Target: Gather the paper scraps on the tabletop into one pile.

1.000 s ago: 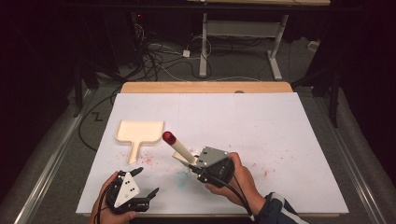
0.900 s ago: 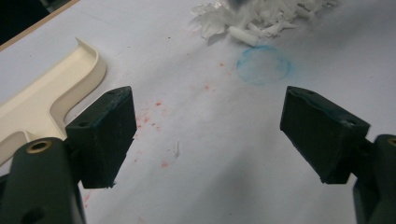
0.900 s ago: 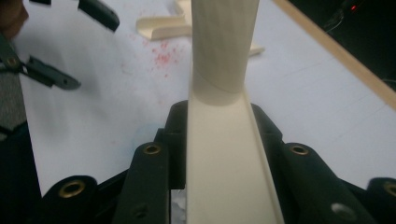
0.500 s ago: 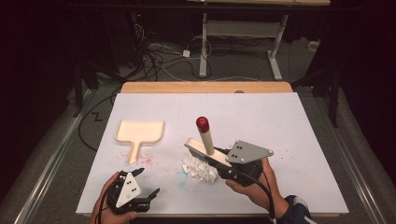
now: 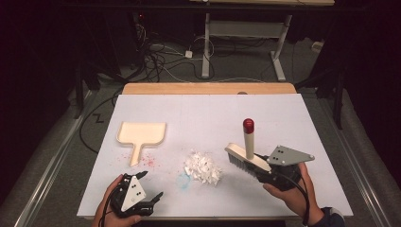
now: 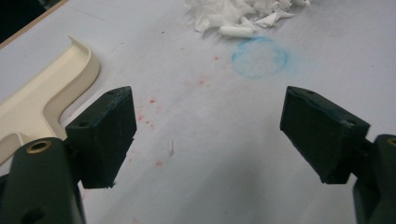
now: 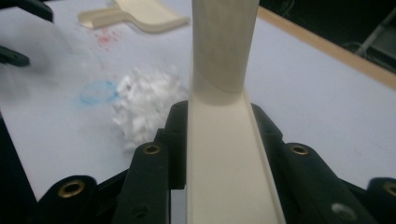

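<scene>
While clamped: R gripper (image 5: 263,169) on brush (image 5: 248,158) (L gaping)

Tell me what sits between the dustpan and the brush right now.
In the high view, the pile of white paper scraps lies between the dustpan and the brush, with a faint blue ring mark beside it on the table.
</scene>
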Available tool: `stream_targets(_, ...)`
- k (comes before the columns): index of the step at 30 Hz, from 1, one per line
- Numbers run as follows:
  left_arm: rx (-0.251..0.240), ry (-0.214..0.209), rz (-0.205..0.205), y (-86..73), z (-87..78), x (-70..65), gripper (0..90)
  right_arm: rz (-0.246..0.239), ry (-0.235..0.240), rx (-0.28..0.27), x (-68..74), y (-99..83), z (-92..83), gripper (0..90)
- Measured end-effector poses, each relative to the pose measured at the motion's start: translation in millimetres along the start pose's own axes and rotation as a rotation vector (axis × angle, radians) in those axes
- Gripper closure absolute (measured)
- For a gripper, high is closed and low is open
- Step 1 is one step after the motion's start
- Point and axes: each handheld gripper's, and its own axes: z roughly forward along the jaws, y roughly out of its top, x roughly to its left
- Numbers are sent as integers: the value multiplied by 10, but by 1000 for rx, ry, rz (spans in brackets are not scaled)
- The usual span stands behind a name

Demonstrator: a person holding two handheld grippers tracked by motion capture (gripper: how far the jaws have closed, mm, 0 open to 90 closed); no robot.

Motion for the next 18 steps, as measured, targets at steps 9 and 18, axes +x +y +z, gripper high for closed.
stream_targets(9,18,4,17,11,32,-19,175,59,52,49,-210,-309,-168,674)
stream_targets(18,21,-1,19,20,45,-25,175,157,282,184,-344,-446,-123,666)
